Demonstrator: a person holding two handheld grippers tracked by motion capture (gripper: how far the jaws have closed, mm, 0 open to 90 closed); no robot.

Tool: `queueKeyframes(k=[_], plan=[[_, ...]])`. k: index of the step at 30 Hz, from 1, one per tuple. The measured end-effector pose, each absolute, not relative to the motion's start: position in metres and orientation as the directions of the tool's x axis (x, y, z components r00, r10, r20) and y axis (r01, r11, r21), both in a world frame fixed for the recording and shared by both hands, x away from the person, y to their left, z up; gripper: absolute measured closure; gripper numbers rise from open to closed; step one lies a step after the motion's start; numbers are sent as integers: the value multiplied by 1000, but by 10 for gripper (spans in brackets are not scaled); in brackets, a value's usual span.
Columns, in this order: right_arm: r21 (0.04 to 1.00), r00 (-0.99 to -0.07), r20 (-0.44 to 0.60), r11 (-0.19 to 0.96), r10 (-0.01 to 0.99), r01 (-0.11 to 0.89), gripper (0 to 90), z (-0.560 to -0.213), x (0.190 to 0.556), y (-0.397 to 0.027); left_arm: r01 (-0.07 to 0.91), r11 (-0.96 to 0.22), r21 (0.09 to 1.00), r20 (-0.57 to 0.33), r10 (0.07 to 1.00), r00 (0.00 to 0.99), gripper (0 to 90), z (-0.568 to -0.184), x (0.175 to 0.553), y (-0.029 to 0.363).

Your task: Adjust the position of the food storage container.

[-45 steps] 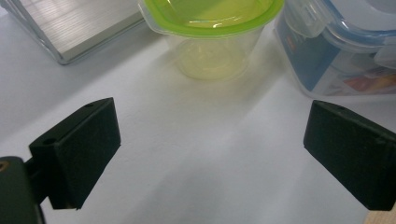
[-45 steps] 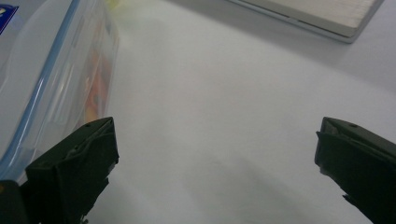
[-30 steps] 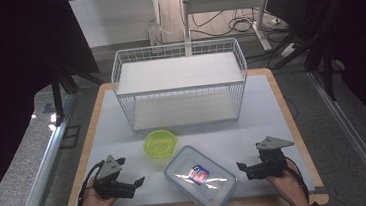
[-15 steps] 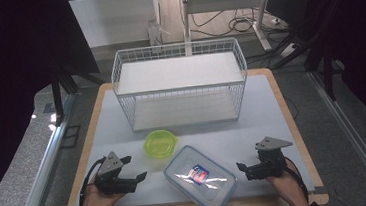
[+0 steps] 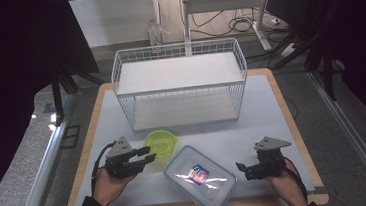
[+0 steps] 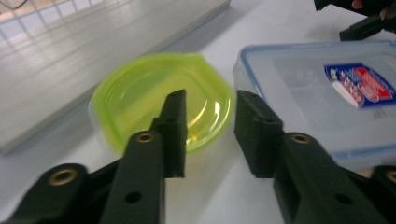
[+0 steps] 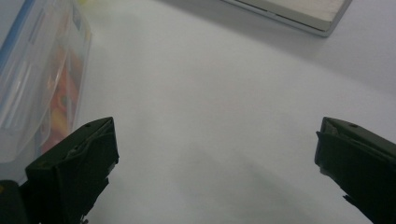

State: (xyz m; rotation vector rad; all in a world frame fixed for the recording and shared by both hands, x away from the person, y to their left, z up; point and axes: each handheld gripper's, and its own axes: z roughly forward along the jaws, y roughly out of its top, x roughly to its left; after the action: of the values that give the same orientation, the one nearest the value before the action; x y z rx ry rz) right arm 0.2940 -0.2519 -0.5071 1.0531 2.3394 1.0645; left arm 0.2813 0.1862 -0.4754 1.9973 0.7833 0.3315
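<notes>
White tabletop (image 5: 253, 127) with a wooden border fills the middle of a dark room, and a white wire basket (image 5: 179, 85) stands at its far side. At the near left, the left gripper (image 5: 143, 160) sits in the person's hand just beside the green lid (image 5: 161, 142), its tips pointing toward the lid's near-left edge. In the left gripper view the lid (image 6: 161, 100) lies flat on the table just beyond the two black fingers (image 6: 175, 126); one fingertip overlaps the lid's near rim in the picture, but whether it touches cannot be told. The jaws have just been closing and now stand narrow, with only bare table and the lid's edge seen through the gap; nothing is pinched. The lid's outline is blurred in that view.

Right of the lid, close by it, lies the clear plastic box (image 5: 200, 178) with a blue-rimmed cover and a red and blue label; its near corner passes over the table's wooden edge. Farther right, the right gripper (image 5: 241, 168) rests near the box's right side, pointing at it. In the right gripper view its fingers (image 7: 74, 163) stand wide apart over bare table, with the box (image 7: 37, 79) cut off at the left edge and its contents only a smear of colour.
</notes>
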Motion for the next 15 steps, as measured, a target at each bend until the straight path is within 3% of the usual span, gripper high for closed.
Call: queueKeyframes(k=[8, 15], plan=[[748, -653, -5, 436, 758, 501, 0, -507, 295, -254, 393, -402, 827, -74, 615, 785, 898, -470, 309, 155], [742, -652, -5, 439, 758, 506, 0, -508, 295, -254, 396, -436, 808, -69, 598, 798, 899, -472, 326, 127]])
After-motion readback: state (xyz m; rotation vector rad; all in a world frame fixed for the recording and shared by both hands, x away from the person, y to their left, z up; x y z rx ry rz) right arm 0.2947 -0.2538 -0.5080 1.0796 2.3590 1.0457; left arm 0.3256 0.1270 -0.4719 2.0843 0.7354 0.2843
